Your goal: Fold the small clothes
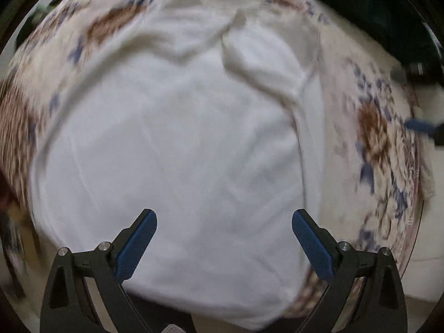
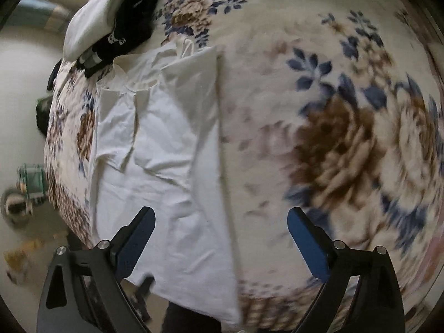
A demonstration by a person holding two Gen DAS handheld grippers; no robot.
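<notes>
Across the floral bedspread [image 2: 319, 88], toward its left edge, lies your white shirt [image 2: 166, 149], partly folded, long axis running from the near edge up to the collar by the dark garment [image 2: 133, 25]. Your left gripper [image 1: 224, 219] hangs directly over it, jaws wide, empty. Your right gripper [image 2: 221, 217], equally spread and empty, straddles the shirt's right fold edge.

left gripper [image 1: 224, 223]: points straight down, fingers [image 1: 138, 245] spread wide, nothing between them. right gripper [image 2: 220, 222]: tilted steeply downward, blue-padded fingers [image 2: 309, 245] spread wide, nothing held.
</notes>
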